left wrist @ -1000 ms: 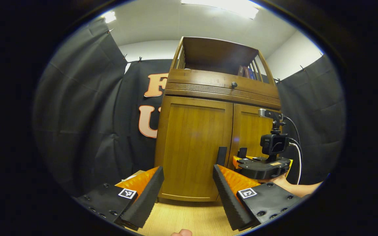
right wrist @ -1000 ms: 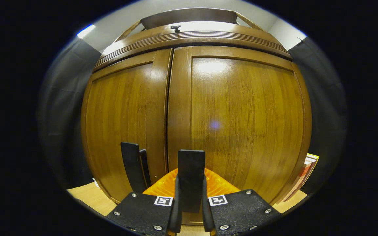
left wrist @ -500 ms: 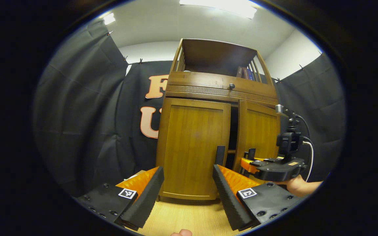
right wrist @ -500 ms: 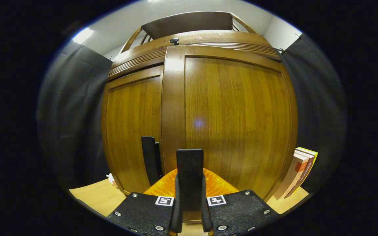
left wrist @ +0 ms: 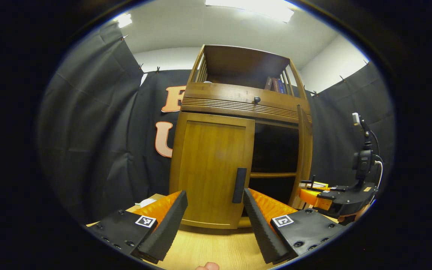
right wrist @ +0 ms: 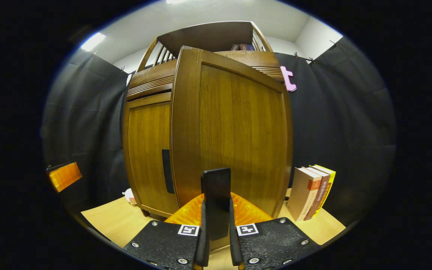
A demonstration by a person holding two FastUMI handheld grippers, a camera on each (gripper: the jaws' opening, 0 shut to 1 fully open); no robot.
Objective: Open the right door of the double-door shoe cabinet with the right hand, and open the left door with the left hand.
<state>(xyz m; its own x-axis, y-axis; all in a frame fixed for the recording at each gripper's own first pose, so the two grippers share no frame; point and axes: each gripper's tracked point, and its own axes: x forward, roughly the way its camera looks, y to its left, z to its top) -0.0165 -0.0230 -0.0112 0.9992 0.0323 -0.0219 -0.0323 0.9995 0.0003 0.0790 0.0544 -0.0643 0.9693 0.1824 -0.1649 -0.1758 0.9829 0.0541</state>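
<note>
The shoe cabinet (left wrist: 238,105) stands on the wooden worktop (left wrist: 208,247) against the black cloth wall. Its right door (right wrist: 234,131) is swung wide, baring a dark interior with a shelf (left wrist: 272,174), and the right hand-held gripper (right wrist: 216,221) pinches that door's black handle (right wrist: 216,191) between its pressed fingers. The left door (left wrist: 210,168) sits flush and closed, its handle (left wrist: 239,185) at about one o'clock from the left hand-held gripper (left wrist: 214,221), whose fingers are spread wide, well short of it. Some books (right wrist: 311,191) stand at the cabinet's three o'clock side.
</note>
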